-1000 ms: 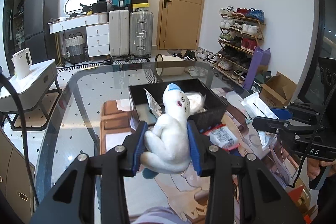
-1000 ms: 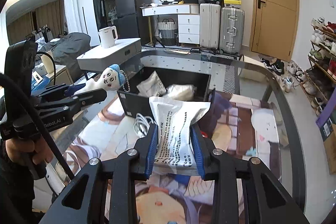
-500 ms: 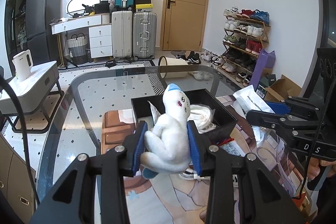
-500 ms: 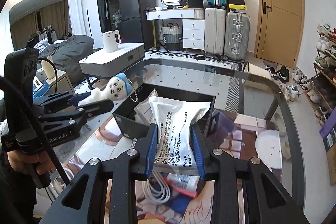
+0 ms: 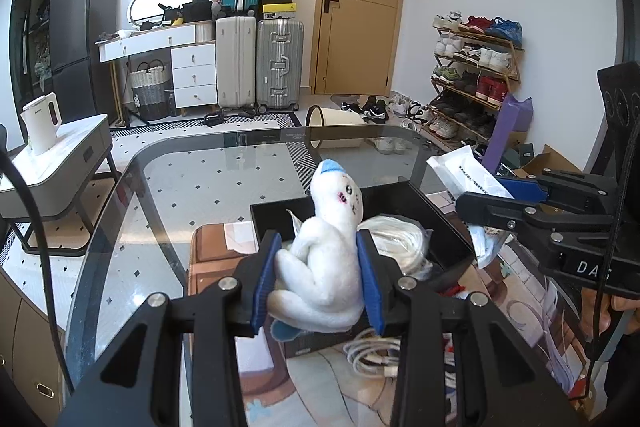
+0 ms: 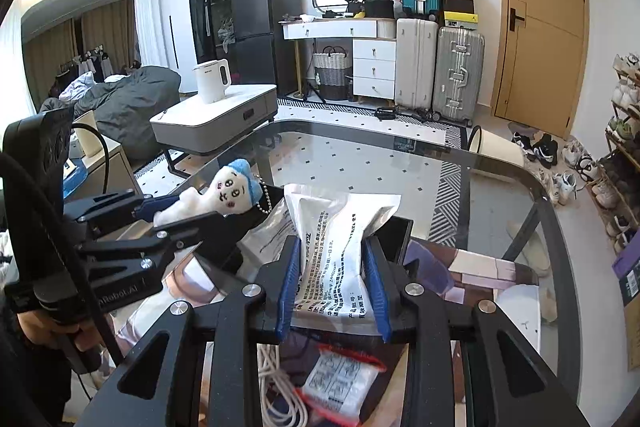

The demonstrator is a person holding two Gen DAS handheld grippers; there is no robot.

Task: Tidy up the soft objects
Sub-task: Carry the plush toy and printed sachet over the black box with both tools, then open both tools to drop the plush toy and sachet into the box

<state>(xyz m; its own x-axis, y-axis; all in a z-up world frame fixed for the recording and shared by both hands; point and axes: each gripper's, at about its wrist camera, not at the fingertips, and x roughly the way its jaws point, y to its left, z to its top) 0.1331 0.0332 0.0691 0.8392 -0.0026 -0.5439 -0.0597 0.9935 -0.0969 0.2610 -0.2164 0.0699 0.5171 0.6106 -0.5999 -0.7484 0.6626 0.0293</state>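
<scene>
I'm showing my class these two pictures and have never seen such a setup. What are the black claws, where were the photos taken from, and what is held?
No robot here: a person carries a hand-held gripper in each hand, each with a wide-angle camera looking along its fingers. In the left camera's picture, the left hand-held gripper squeezes a white plush toy. In the right camera's picture, the right hand-held gripper clamps a white printed packet. Below sit a glass table, a black box, white cables and a red-edged packet.

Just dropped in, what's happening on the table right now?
A person holds two grippers above a glass table. The left gripper is shut on a white plush toy, the right gripper on a white packet. Both hang near a black box with white bundles inside; neither item is in.
</scene>
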